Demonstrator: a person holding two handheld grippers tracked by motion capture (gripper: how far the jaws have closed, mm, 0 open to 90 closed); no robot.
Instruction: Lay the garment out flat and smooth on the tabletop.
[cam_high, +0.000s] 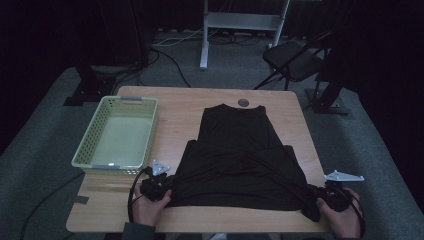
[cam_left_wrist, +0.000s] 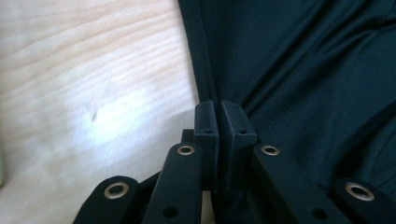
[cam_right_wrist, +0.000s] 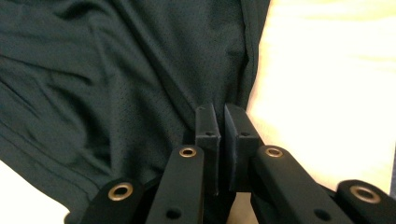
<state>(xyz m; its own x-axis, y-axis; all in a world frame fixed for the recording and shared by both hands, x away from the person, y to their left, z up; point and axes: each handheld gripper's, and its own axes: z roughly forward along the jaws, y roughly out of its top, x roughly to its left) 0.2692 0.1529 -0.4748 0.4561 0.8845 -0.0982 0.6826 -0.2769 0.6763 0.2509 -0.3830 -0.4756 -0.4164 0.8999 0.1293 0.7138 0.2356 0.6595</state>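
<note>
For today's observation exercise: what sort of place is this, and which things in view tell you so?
Probably a lab or studio set up for recording, not a home: a lone wooden table on grey carpet, dark curtains around, a folding chair and a white equipment stand with loose cables behind.

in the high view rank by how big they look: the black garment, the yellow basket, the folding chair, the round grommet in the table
1. black garment
2. yellow basket
3. folding chair, though it stands farther from the camera, so its true size is unsure
4. round grommet

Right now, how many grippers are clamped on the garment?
2. The left gripper pinches the black garment at its near-left edge; the right gripper pinches its near-right corner. Both pairs of jaws are shut on fabric.
</note>
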